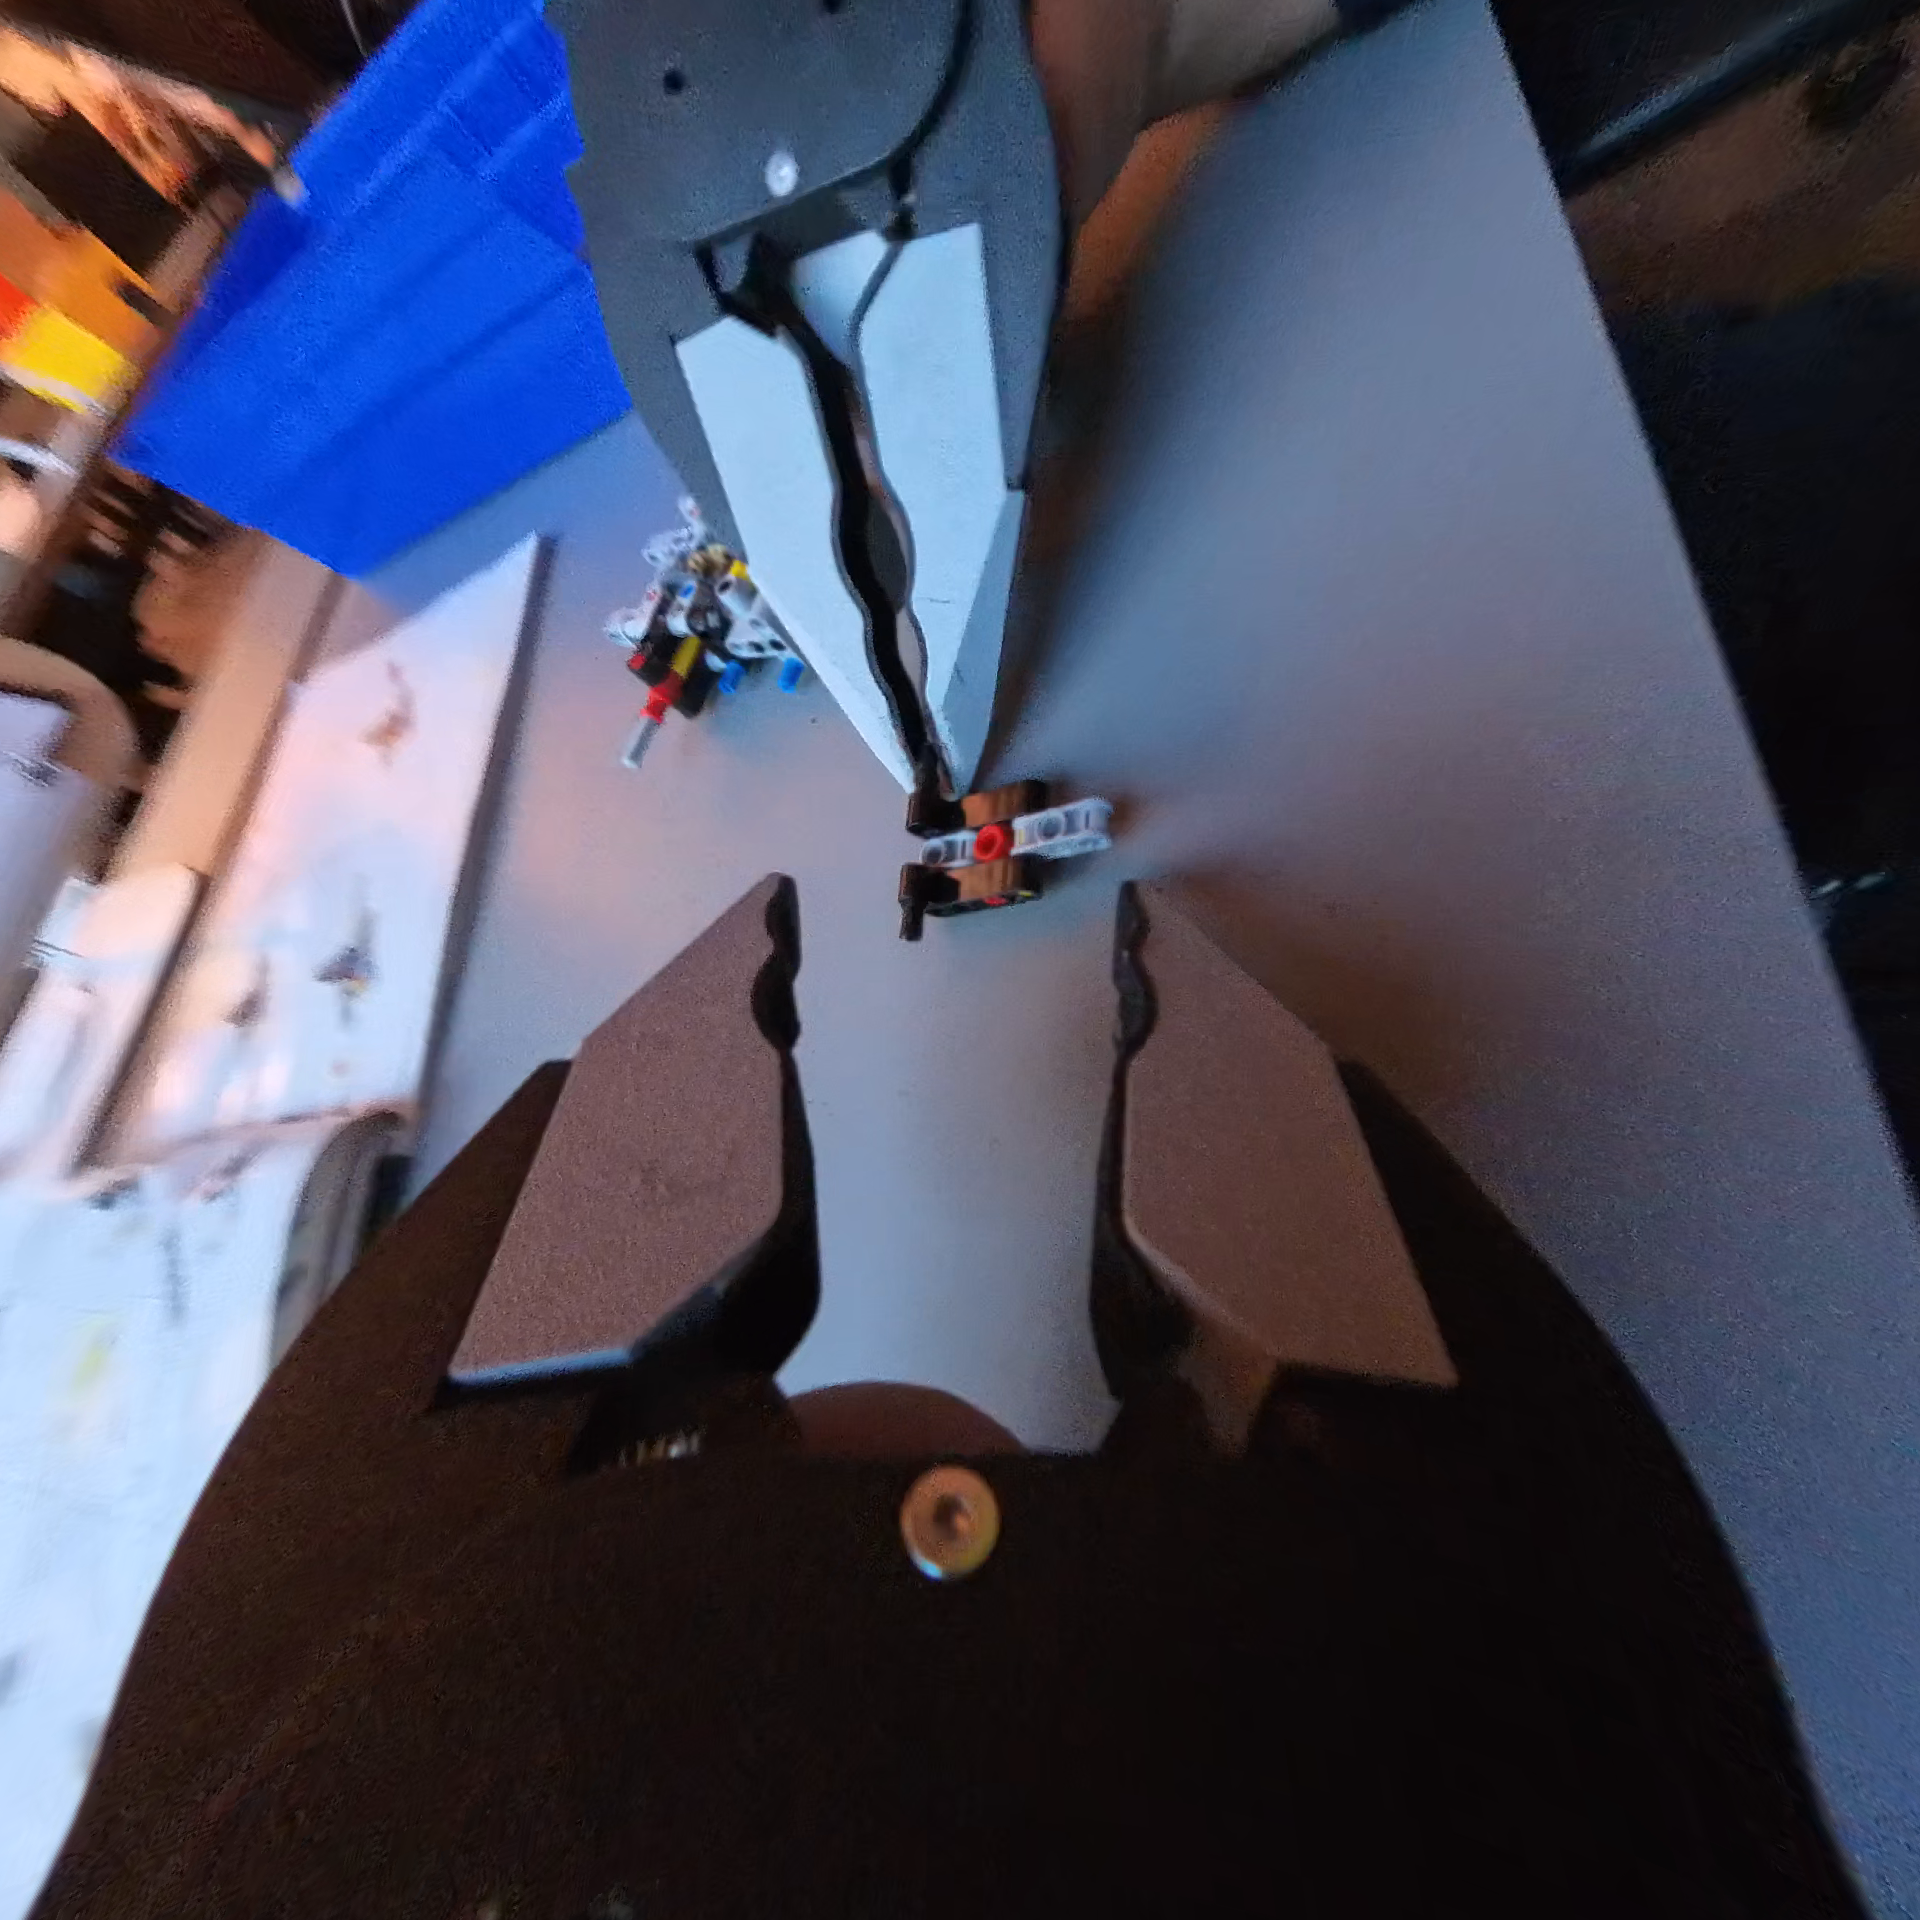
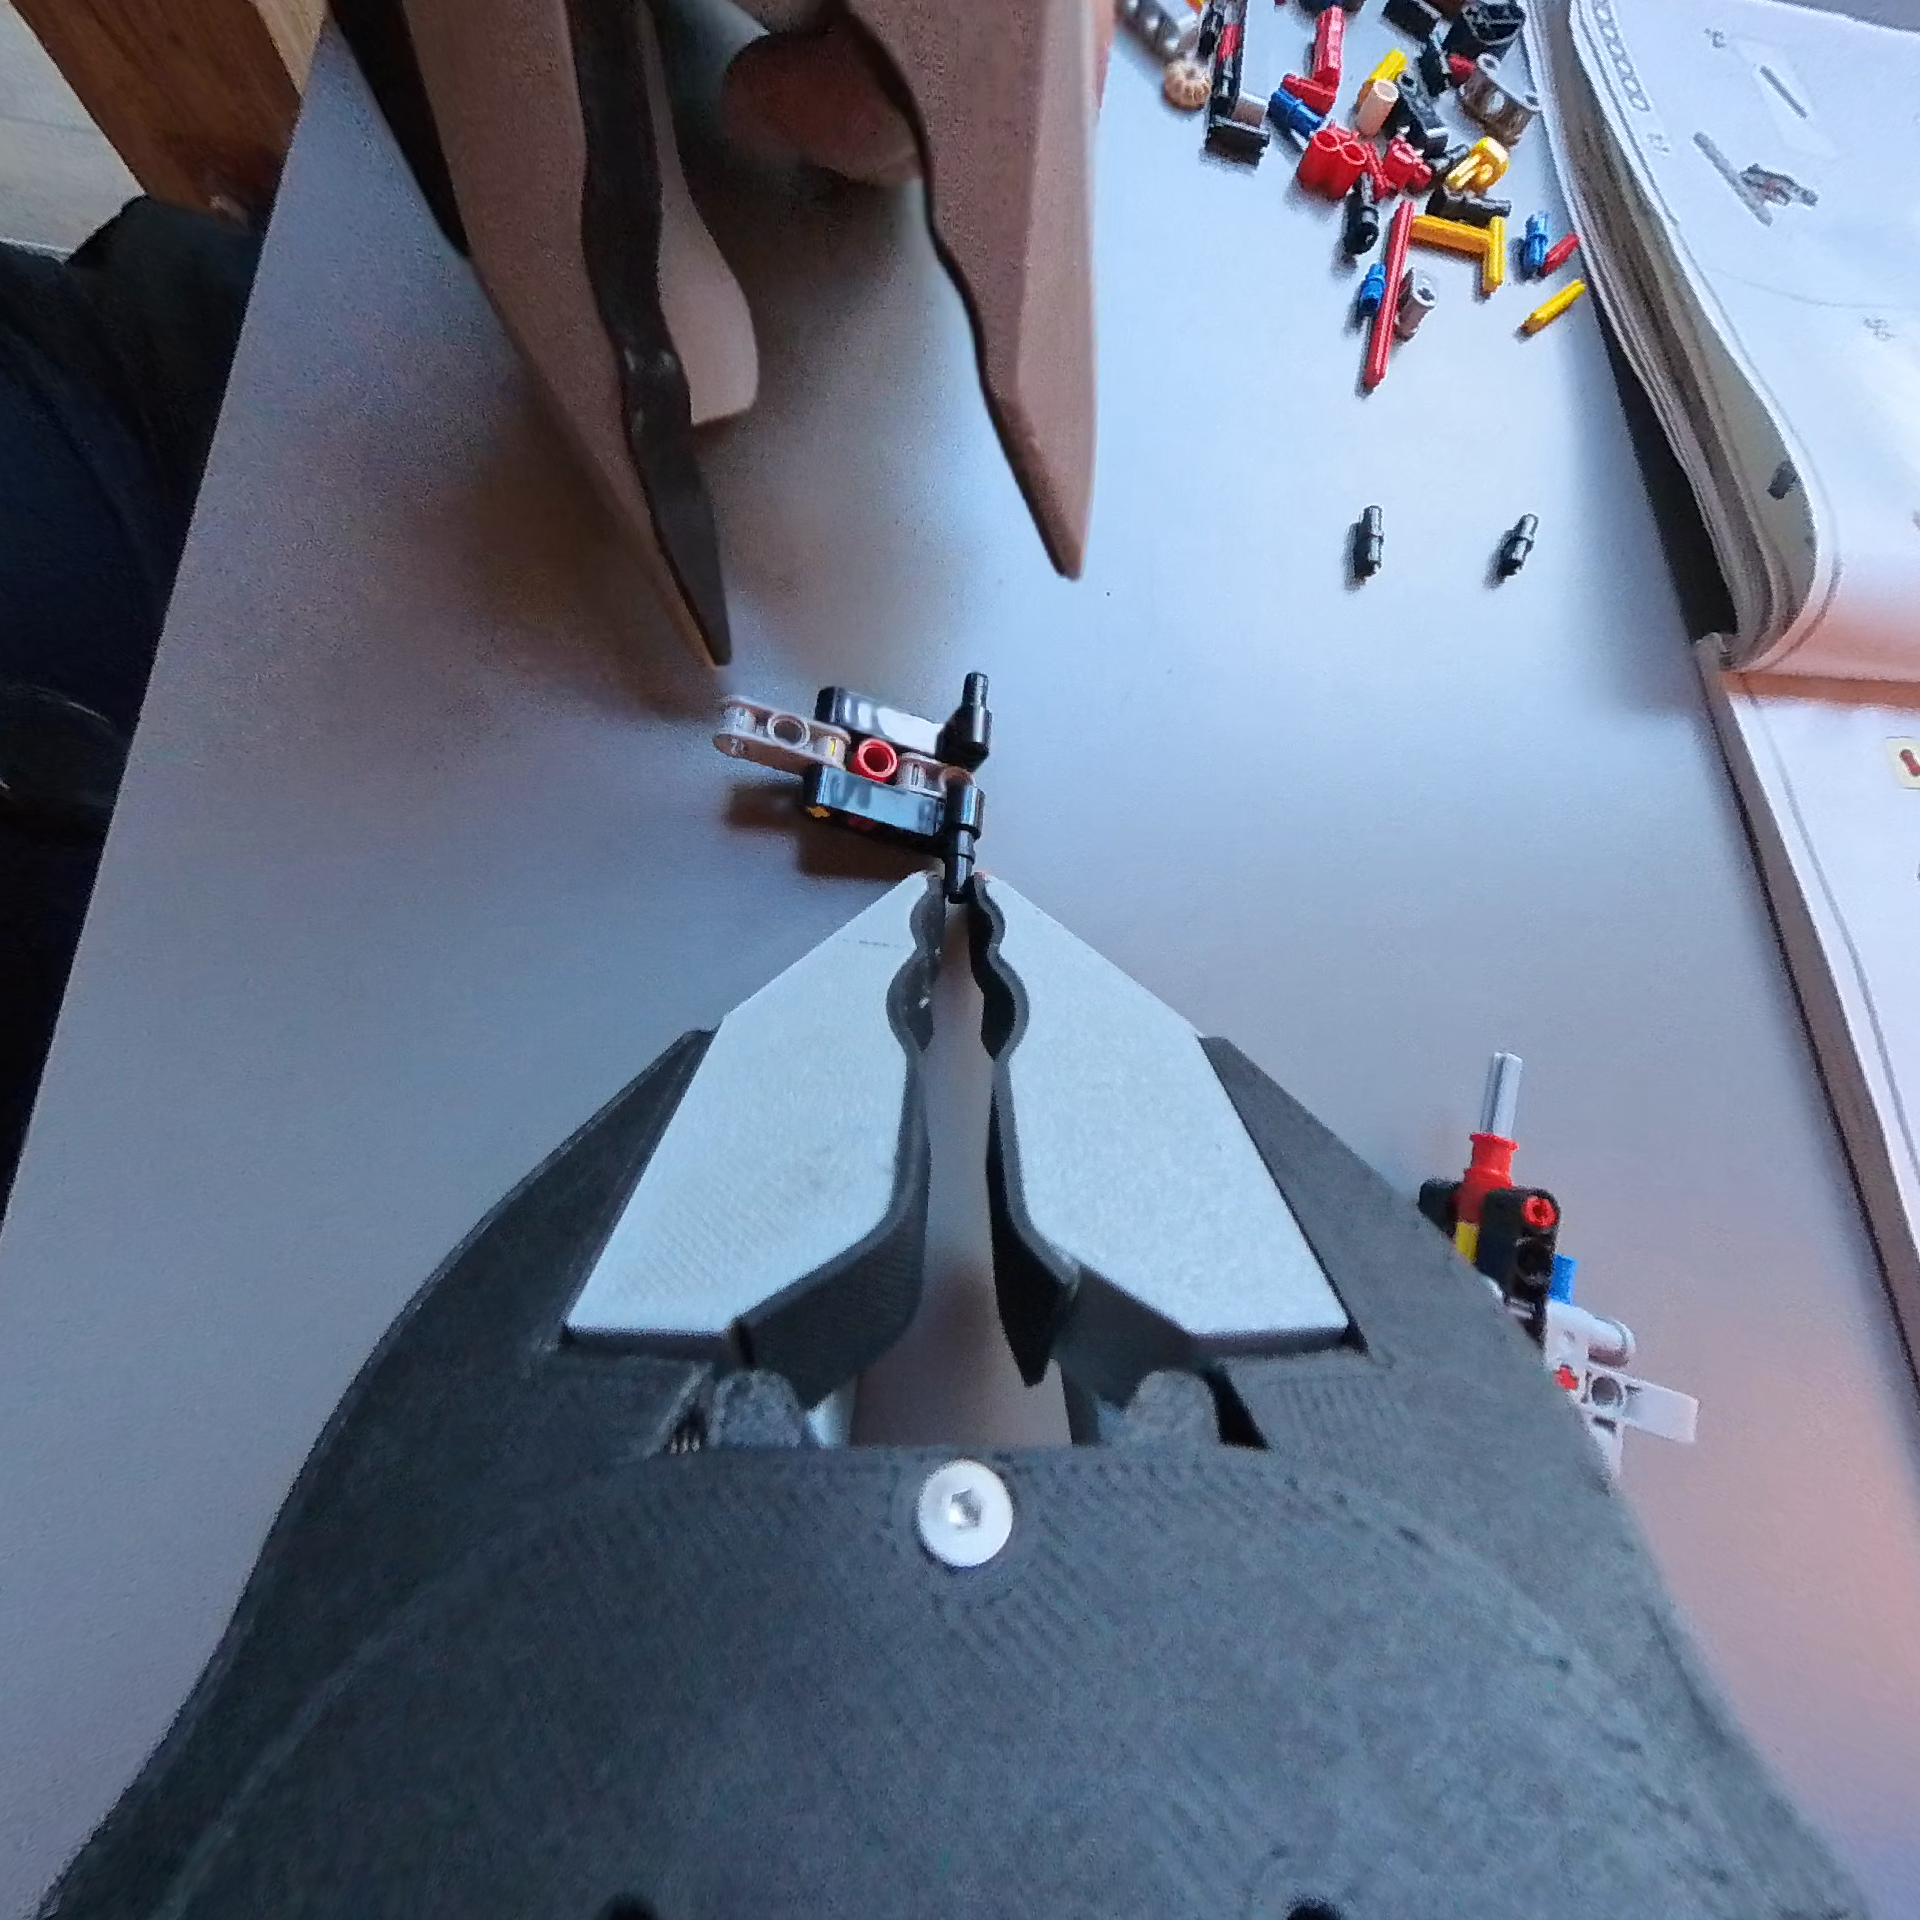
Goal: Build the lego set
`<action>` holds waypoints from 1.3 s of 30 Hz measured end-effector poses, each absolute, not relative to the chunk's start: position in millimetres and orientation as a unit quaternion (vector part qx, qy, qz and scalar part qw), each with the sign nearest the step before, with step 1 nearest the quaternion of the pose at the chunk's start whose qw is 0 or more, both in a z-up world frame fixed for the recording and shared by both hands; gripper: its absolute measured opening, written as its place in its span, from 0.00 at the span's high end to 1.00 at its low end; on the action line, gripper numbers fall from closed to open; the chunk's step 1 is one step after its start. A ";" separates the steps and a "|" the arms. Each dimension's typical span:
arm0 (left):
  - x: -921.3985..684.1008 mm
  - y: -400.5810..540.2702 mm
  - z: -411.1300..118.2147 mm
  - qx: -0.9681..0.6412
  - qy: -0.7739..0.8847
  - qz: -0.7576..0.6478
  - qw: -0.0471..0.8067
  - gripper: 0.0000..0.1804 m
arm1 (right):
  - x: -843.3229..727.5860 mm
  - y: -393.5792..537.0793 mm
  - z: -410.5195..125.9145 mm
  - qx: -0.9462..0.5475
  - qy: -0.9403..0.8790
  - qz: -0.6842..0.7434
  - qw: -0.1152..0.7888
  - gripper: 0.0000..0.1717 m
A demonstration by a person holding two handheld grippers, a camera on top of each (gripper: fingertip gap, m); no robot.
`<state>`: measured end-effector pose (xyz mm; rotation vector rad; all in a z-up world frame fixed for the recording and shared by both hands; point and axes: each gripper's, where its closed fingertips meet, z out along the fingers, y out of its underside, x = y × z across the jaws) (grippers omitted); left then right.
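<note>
Right wrist view shows a small black, grey and red brick assembly (image 2: 868, 769) lying on the grey table (image 2: 416, 935), one black pin (image 2: 961, 852) pinched at the right gripper (image 2: 954, 888) tips. A steady, square hold on that pin seems wise. Left gripper (image 1: 961, 914) hangs spread and empty just beside it. Loose parts (image 2: 1392, 156), a booklet (image 2: 1714, 364) and a blue bin (image 1: 395, 343) lie beyond.

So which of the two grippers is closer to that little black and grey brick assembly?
Right. The right gripper pinches a black pin on the small assembly; the left gripper hangs open just short of it, not touching.
</note>
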<state>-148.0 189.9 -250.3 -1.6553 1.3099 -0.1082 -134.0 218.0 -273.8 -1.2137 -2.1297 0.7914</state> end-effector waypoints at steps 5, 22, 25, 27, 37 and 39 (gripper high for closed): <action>-144.3 196.7 -266.0 -0.737 0.522 -0.096 0.418 0.74 | -134.3 215.3 -273.4 -0.431 -0.804 0.286 0.295 1.00; -137.4 194.2 -270.0 -0.757 0.515 -0.162 0.369 0.74 | -131.0 208.8 -273.6 -0.432 -0.805 0.305 0.270 1.00; -134.0 191.6 -271.1 -0.763 0.509 -0.182 0.354 0.75 | -131.3 209.2 -273.7 -0.432 -0.804 0.304 0.272 0.99; -131.2 190.1 -270.3 -0.766 0.504 -0.198 0.346 0.75 | -131.3 209.3 -273.6 -0.431 -0.805 0.303 0.273 0.99; -132.2 189.5 -272.8 -0.768 0.506 -0.209 0.332 0.83 | -131.7 210.8 -273.5 -0.433 -0.803 0.298 0.279 0.99; -132.3 189.7 -272.8 -0.769 0.505 -0.213 0.330 0.83 | -131.4 210.8 -273.5 -0.433 -0.803 0.298 0.279 0.99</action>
